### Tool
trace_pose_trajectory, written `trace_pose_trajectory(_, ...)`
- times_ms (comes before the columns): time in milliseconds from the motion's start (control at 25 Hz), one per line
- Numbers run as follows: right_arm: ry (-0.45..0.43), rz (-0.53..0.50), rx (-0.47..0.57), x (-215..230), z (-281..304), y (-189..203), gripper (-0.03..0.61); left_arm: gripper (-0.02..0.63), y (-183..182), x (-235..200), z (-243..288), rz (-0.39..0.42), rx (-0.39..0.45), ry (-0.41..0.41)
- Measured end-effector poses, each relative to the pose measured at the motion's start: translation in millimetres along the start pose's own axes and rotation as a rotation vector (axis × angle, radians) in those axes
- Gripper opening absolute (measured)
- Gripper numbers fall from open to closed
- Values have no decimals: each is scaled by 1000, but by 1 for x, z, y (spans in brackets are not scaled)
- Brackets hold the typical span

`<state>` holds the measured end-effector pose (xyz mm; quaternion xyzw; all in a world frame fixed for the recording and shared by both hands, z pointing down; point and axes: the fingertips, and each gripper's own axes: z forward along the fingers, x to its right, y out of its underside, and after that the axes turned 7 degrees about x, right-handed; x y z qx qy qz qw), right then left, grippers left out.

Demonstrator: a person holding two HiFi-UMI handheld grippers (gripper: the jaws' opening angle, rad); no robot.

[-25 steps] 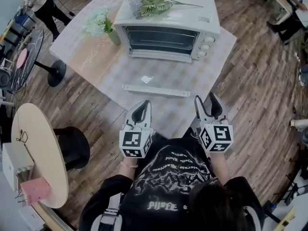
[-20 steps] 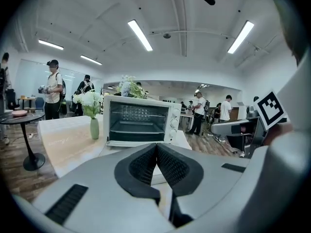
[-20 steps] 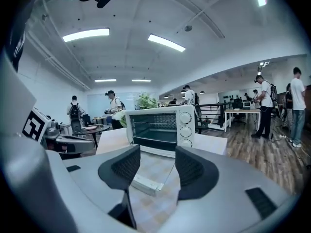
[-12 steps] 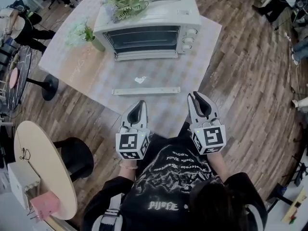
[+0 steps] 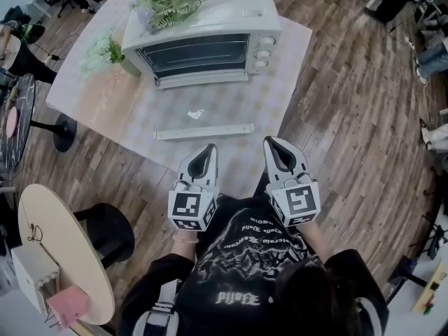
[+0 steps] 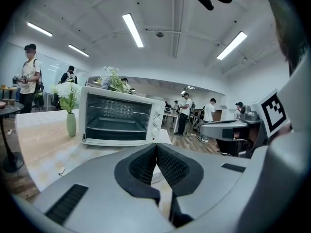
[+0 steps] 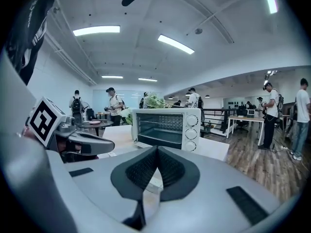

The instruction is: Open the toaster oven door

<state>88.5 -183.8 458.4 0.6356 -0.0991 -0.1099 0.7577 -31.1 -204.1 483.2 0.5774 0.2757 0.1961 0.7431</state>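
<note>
Left gripper (image 5: 208, 150): jaws together, empty. Right gripper (image 5: 270, 144): jaws have just been closing and now meet on nothing. The oven (image 5: 203, 26), its door (image 5: 201, 53) shut, sits at the table's (image 5: 238, 96) far edge, well apart. Shut jaws would likely bump the door rather than grasp it. Both grippers point forward, side by side, tilted slightly down.

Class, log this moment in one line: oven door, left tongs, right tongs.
toaster oven door: closed | left tongs: shut, empty | right tongs: just closed, empty | contact: neither touches the door
</note>
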Motion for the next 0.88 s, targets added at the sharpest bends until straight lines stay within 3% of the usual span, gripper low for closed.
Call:
trace_pose_trajectory(520, -11, 15, -9, -10, 2, 16, 6, 20, 15, -23, -16, -20, -19, -77)
trace_pose_trajectory(880, -4, 45, -31, -8, 12, 20, 6, 20, 21, -22, -7, -45, -44, -21)
